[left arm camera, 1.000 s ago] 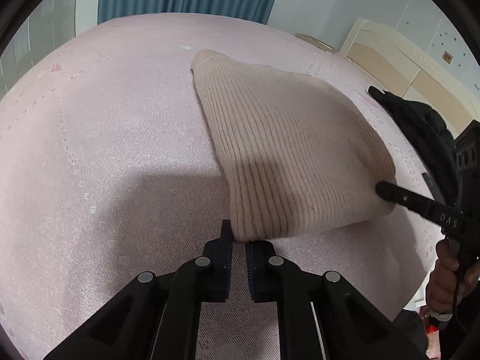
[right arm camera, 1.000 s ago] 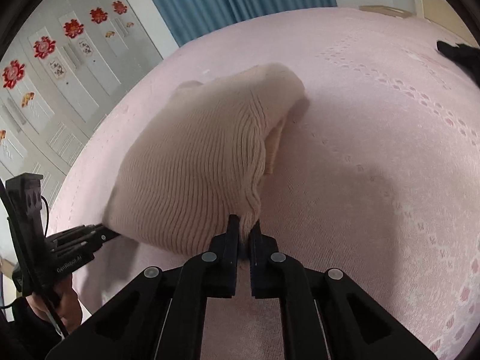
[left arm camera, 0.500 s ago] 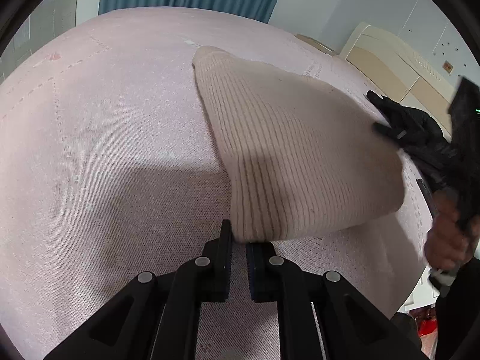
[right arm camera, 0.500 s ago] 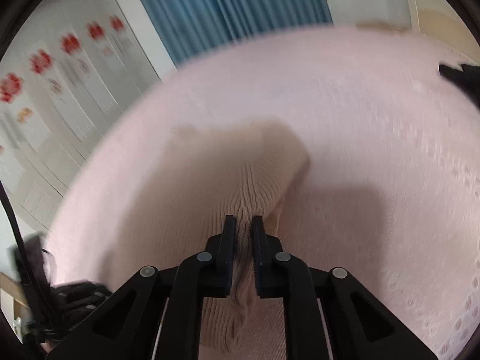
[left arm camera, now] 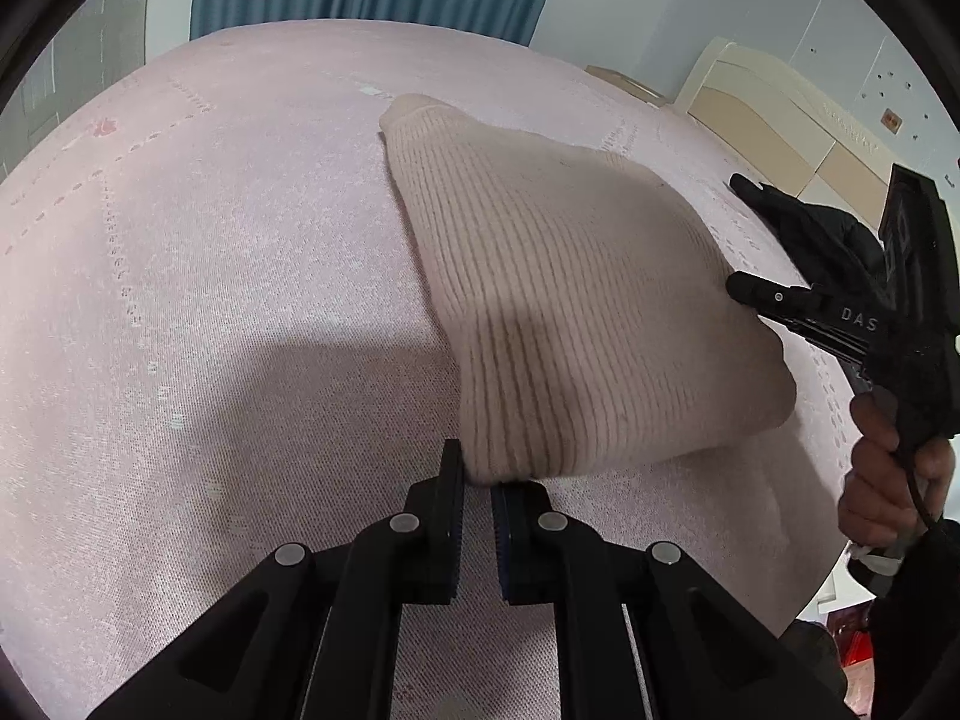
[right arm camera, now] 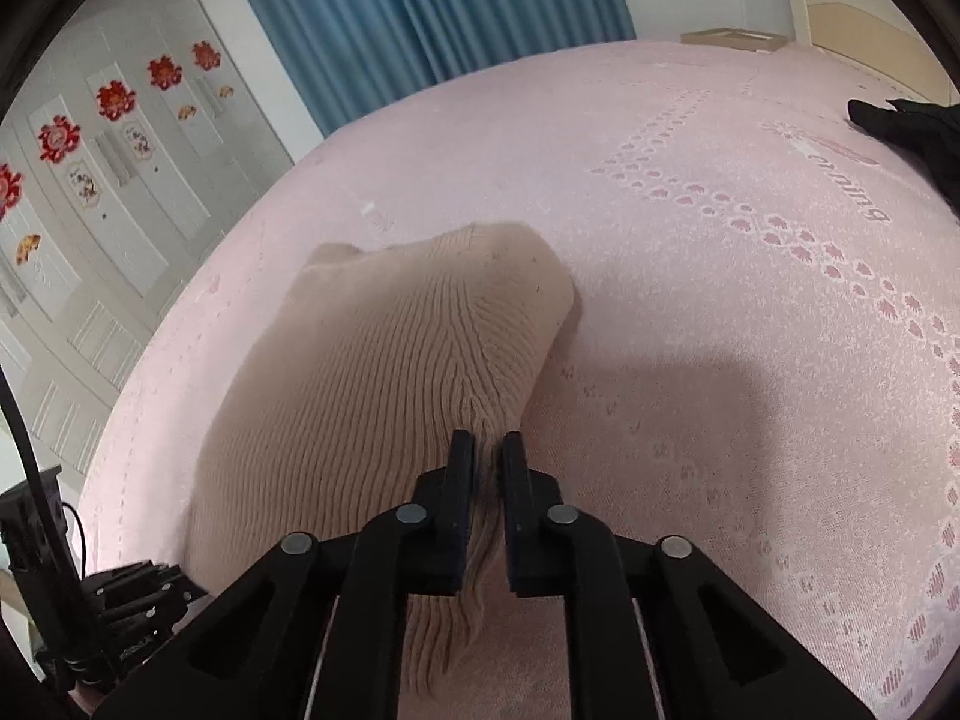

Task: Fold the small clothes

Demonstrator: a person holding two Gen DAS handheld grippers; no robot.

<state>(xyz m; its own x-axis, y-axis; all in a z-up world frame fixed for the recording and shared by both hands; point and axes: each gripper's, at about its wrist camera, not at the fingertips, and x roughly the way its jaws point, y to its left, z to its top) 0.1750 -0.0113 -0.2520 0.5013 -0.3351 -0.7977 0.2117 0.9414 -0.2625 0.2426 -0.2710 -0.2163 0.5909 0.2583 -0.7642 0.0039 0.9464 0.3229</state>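
A beige ribbed knit garment point(left arm camera: 564, 324) lies folded on the pink bedspread point(left arm camera: 210, 276). My left gripper point(left arm camera: 477, 474) is shut on its near corner, low over the bed. In the right wrist view the same garment point(right arm camera: 384, 384) bunches into a ridge that runs between the jaws of my right gripper point(right arm camera: 487, 450), which is shut on that fold and holds it lifted. The left wrist view shows the right gripper point(left arm camera: 741, 288) at the garment's right edge, held by a hand point(left arm camera: 888, 480). Low at the left of the right wrist view is the left gripper point(right arm camera: 144, 594).
A black garment point(left arm camera: 810, 228) lies on the bed's right side, also black garment point(right arm camera: 912, 126). A blue curtain point(right arm camera: 420, 6) hangs behind the bed, a cream headboard point(left arm camera: 774, 114) stands to the right, and a white wardrobe point(right arm camera: 108, 138) with red decorations to the left.
The right gripper moved up and across with the garment's edge, so the knit now bunches and hangs under its jaws. The left gripper kept still on its corner.
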